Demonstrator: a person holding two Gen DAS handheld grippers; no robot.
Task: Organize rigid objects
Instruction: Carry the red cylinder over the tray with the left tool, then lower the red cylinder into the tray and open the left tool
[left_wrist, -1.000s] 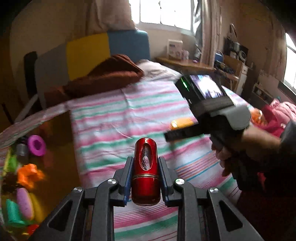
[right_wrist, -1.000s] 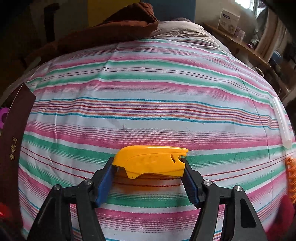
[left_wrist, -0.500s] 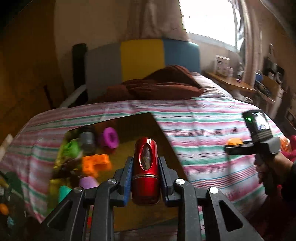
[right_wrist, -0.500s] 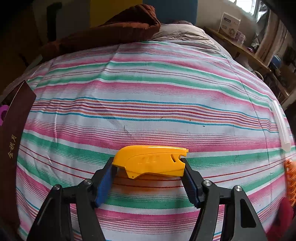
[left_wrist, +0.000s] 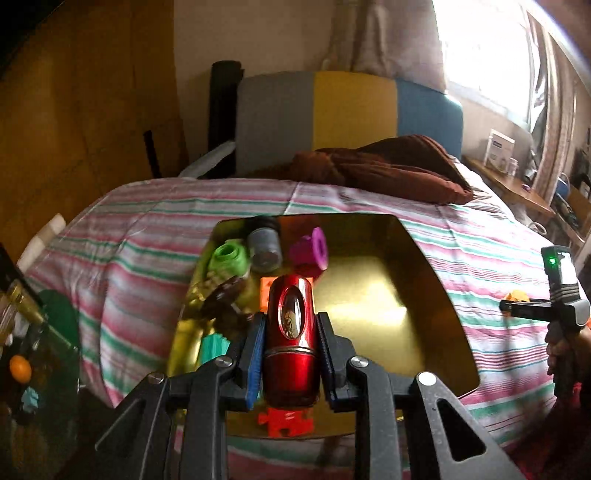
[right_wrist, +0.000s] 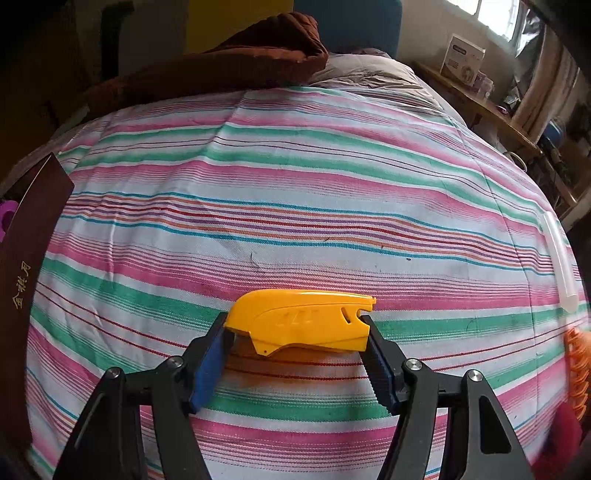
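My left gripper (left_wrist: 290, 328) is shut on a shiny red metal cylinder (left_wrist: 291, 362), which stands upright between the blue pads. It hangs over the near part of a gold-lined tray (left_wrist: 388, 302) on the striped bed. Several toys lie in the tray's left half: a purple spool (left_wrist: 314, 251), a grey cylinder (left_wrist: 264, 247), a green piece (left_wrist: 227, 258) and a red puzzle piece (left_wrist: 286, 419). My right gripper (right_wrist: 295, 332) is shut on a yellow plastic piece (right_wrist: 303, 319), gripped by its two ends just above the sheet. In the left wrist view, that gripper (left_wrist: 517, 306) is at the far right.
The tray's dark maroon outer wall (right_wrist: 33, 240) stands at the left of the right wrist view. A brown blanket (right_wrist: 240, 62) lies at the head of the bed. A clear tube (right_wrist: 559, 258) and an orange comb-like thing (right_wrist: 578, 369) lie at the bed's right edge.
My left gripper has swung left with the red cylinder, from over the striped sheet to over the gold tray. The right gripper and the yellow piece have stayed put.
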